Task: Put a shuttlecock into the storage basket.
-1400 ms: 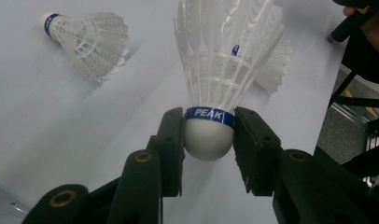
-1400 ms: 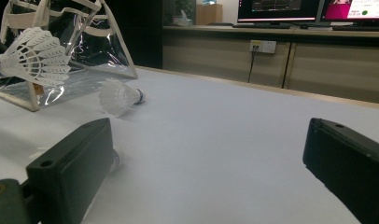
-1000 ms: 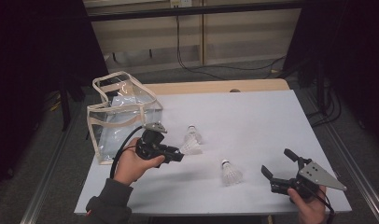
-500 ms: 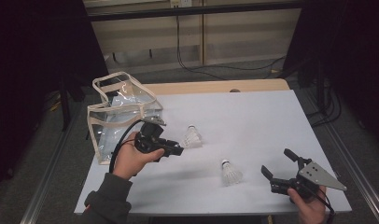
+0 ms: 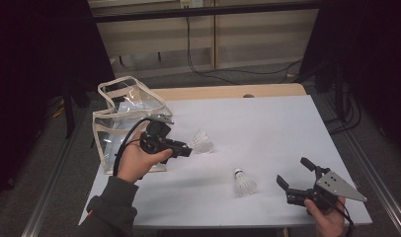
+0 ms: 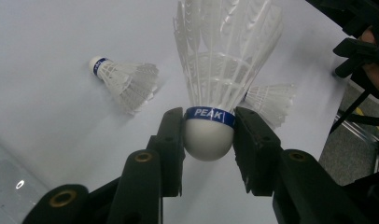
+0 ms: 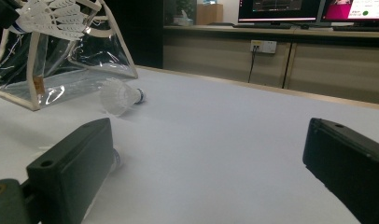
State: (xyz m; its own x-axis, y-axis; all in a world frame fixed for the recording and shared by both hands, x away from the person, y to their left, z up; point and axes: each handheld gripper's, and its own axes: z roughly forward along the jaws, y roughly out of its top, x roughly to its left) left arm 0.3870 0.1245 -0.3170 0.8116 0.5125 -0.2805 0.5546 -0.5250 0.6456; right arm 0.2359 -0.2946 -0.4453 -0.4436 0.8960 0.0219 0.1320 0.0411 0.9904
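Left gripper (image 6: 208, 135) is pinching a shuttlecock (image 6: 220, 70) by the cork: one pad on each side of the white ball, just under the blue band. Long axis runs straight out along the jaws, cork back toward the gripper body, feather skirt fanning out past the fingertips. In the high view the held shuttlecock (image 5: 202, 142) is lifted off the table (image 5: 267, 123), feathers pointing right, away from the hand and away from the bag.

Around it:
- Clear bag (image 5: 124, 123) with cream trim stands behind and left of the left gripper (image 5: 186, 148), near the hand; its mouth faces up.
- Second shuttle (image 6: 124, 79) lies on its side on the table beyond the left jaw, cork away from the held one, skirt toward it.
- Third shuttle (image 6: 271, 100) lies past the right jaw, mostly hidden behind the held skirt.
- In the high view only one loose shuttle (image 5: 244, 182) is clear, standing cork up between the two grippers.

Right gripper (image 5: 297, 180) sits low at the near right of the table, jaws spread wide, nothing between them. The bag (image 7: 61, 60) and a loose shuttle (image 7: 120, 95) lie ahead of its left jaw.
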